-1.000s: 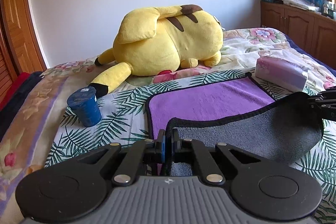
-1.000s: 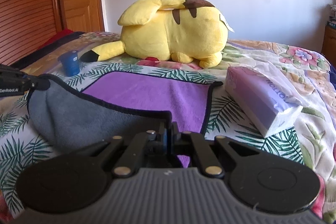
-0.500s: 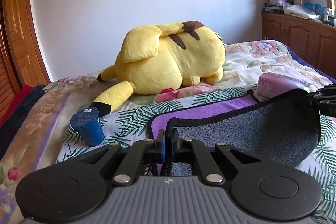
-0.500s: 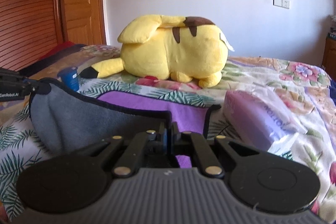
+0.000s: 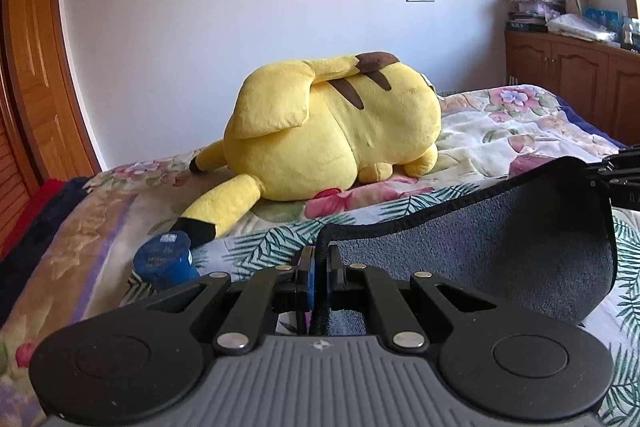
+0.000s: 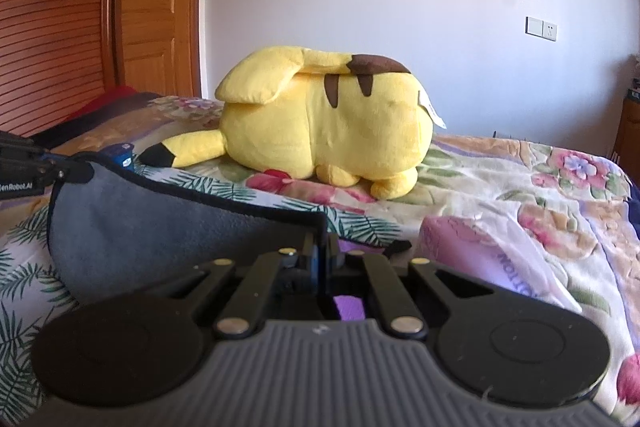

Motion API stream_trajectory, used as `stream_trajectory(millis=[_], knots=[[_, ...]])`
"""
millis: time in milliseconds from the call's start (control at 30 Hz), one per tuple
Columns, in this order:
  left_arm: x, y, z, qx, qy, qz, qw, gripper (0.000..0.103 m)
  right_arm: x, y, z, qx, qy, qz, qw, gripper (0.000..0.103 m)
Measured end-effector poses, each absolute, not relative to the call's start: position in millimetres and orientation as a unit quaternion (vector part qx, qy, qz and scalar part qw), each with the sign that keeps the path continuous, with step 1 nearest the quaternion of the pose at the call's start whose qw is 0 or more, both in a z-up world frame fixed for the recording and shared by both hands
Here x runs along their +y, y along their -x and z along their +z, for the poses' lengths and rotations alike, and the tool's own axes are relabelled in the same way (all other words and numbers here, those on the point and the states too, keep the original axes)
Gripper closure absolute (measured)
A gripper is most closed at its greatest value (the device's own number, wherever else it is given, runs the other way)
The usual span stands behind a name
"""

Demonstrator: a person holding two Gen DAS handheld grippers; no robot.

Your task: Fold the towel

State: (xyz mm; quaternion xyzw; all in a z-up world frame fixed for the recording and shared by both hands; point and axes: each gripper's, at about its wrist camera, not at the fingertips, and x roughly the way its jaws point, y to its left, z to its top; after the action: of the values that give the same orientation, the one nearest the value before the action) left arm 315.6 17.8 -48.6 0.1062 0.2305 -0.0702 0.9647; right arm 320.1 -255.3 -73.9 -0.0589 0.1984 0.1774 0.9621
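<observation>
On bed (image 5: 500, 131), towel (image 5: 480, 239) lifted by near edge, grey underside up, sagging between both grippers. Left gripper (image 5: 318, 271) at 6 o'clock of its view, jaws closed to a thin slit, pinching black-trimmed left corner. Right gripper (image 6: 320, 251) same, clamped on right corner; purple face peeks below the jaws. Held edge runs side to side, 9 to 3, each corner equally near its own gripper. Rest of towel hidden under raised flap; far edge judged to lie toward 12 o'clock, short of plush toy (image 5: 332, 131). Next move likely: carry both corners forward to 12 and lay down. Blue cup (image 5: 164, 259) at 9 o'clock, tissue pack (image 6: 480, 251) at 3 o'clock, both beside towel, snag risk.
</observation>
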Motion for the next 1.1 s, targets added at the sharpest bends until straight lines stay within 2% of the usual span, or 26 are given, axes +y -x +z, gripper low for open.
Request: stream_trajectory(millis=[500,1100], knots=[[11,-357,-49,0.210,-0.124,-0.059,0.968,0.098,-253,-355,-72,0.185,0.075,0.170,0.965,0.099],[8,-410,-91,0.235,-0.131,-0.045,0.962,0.098,-247,-397,-104,0.200,0.090,0.149,0.964,0.099]])
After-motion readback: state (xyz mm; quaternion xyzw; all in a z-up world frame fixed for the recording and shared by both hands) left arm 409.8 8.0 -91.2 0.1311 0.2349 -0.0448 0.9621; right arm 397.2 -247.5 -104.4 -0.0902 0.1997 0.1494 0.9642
